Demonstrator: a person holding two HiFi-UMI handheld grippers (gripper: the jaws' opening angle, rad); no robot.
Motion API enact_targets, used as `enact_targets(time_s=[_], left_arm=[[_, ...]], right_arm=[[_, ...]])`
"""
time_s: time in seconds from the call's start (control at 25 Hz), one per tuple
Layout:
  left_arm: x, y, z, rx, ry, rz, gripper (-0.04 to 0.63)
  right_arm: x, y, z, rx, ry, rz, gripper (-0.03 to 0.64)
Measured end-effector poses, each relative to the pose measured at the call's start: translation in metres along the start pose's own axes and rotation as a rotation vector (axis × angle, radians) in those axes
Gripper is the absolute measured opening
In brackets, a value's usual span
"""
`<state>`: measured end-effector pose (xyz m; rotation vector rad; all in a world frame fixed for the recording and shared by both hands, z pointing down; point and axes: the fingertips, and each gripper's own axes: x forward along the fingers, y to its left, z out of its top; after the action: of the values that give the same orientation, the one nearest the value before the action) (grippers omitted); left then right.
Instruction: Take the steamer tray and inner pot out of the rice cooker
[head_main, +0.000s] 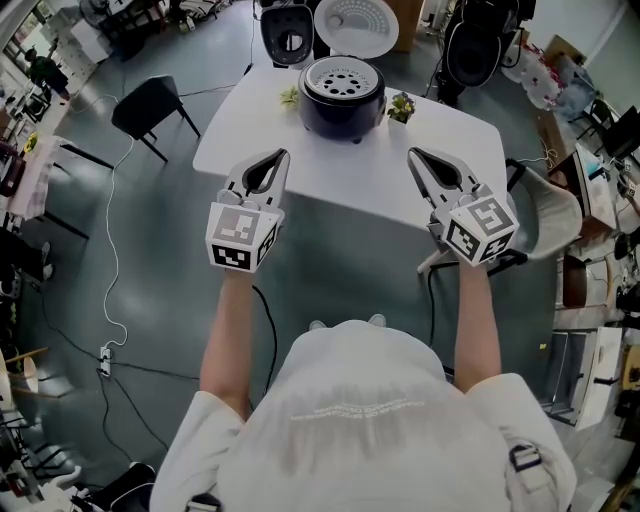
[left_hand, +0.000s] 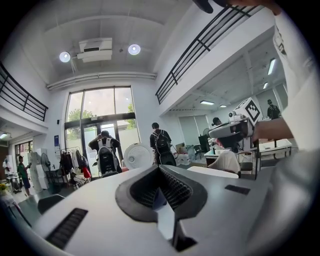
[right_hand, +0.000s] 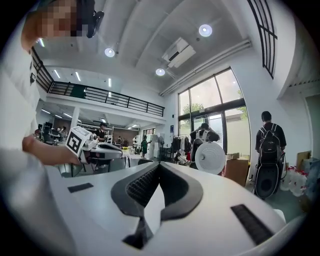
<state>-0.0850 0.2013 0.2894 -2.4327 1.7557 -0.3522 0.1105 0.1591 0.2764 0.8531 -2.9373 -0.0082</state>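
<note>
Overhead, you hold the left gripper (head_main: 279, 154) and right gripper (head_main: 412, 153) over the near edge of a white table (head_main: 450, 150). Both are short of the dark, round rice cooker (head_main: 343, 100), its lid (head_main: 355, 25) up and the perforated steamer tray (head_main: 341, 76) seated in its mouth. Left gripper view: ribbed black pads (left_hand: 175, 186) pressed together, nothing between. Right gripper view: ribbed pads (right_hand: 142, 186) likewise meet, empty.

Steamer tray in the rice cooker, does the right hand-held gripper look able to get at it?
Probably yes. The lid is up, the steamer tray sits exposed in the rice cooker, and nothing stands on the table between them. The right hand-held gripper is shut and would have to open first.
</note>
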Motion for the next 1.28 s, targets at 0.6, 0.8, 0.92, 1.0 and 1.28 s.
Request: enact_targets(time_s=[0.6, 0.8, 0.92, 1.0, 1.28], left_arm=[[-0.026, 0.022, -0.018, 0.034, -0.019, -0.017, 0.228], [-0.031, 0.031, -0.033, 0.016, 0.012, -0.026, 0.228], [-0.031, 0.028, -0.044, 0.006, 0.034, -0.039, 0.227], [-0.026, 0.029, -0.048, -0.006, 0.047, -0.039, 0.224], [-0.001, 0.035, -0.072, -0.032, 0.129, -0.039, 0.204]], right_arm=[[0.018, 0.039, -0.007, -0.015, 0.028, -0.040, 0.218], [0.019, 0.050, -0.014, 0.017, 0.031, -0.040, 0.209], [0.016, 0.048, -0.021, 0.027, 0.057, -0.061, 0.204], [0.017, 0.039, -0.023, 0.035, 0.062, -0.088, 0.184], [0.037, 0.000, -0.041, 0.106, 0.058, -0.114, 0.186]])
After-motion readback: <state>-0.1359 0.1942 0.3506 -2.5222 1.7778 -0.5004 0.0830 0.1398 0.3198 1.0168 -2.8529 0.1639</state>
